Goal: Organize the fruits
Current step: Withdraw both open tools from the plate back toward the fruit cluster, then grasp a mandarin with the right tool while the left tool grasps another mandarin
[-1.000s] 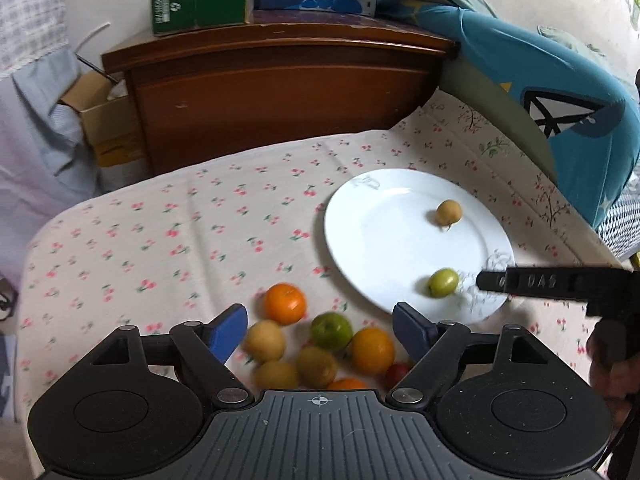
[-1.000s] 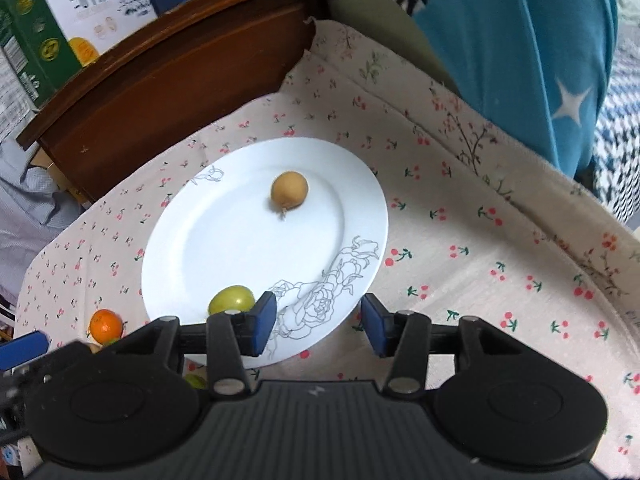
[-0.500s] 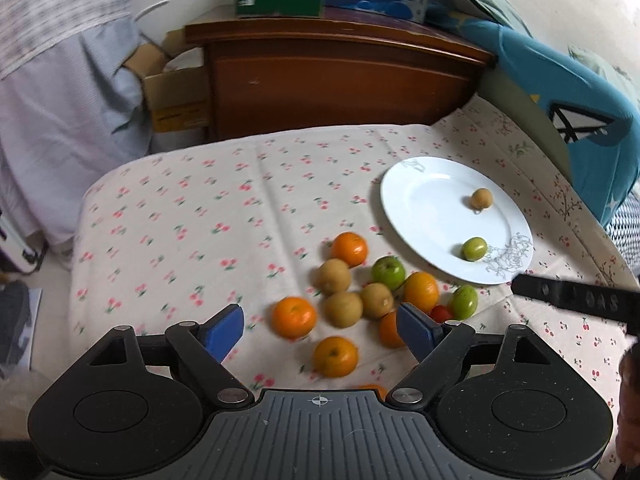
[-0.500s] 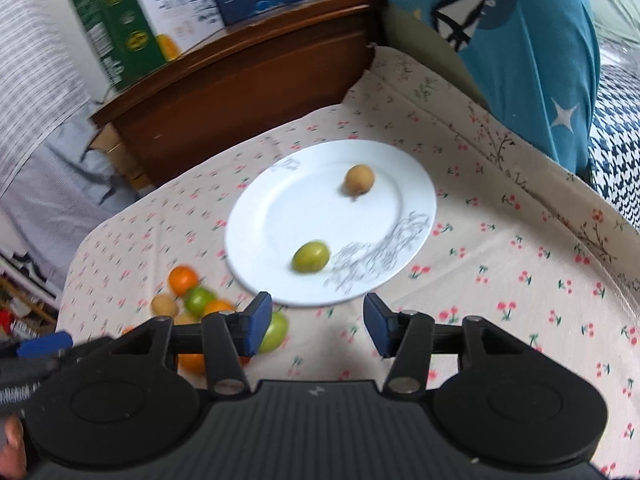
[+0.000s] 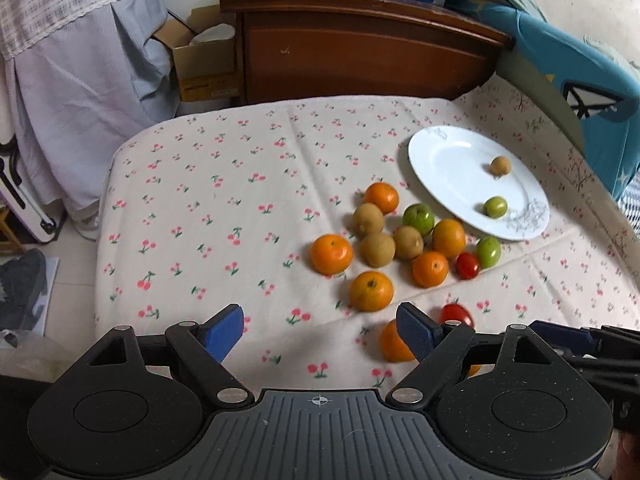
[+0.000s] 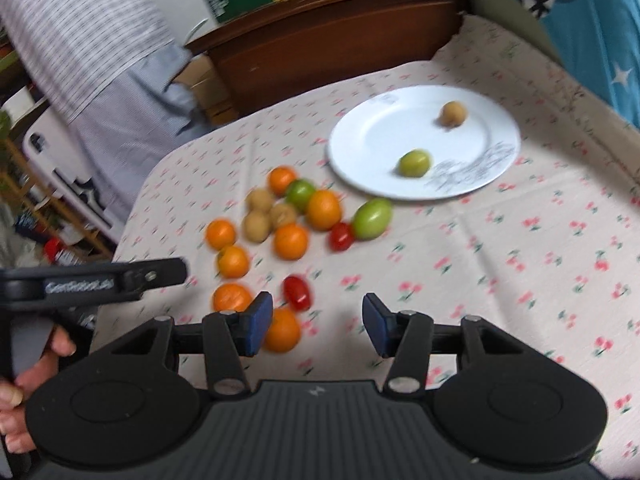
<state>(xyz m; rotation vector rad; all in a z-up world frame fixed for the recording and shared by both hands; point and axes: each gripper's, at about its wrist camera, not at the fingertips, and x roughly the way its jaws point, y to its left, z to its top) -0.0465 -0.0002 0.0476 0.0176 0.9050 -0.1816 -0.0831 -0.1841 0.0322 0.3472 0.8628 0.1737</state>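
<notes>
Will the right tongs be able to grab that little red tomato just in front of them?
Probably yes. The right tongs are open and empty, and the red tomato lies just ahead, alone on the cloth, with only an orange close beside it.

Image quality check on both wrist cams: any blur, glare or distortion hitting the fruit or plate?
Left wrist view: mostly sharp, oranges crisp; fisheye bends the table edge, dark vignette in the corners; soft highlight on the white plate, not blown out. Right wrist view: motion blur throughout, fruit pile and cherry-print cloth smeared, though the plate stays readable.
</notes>
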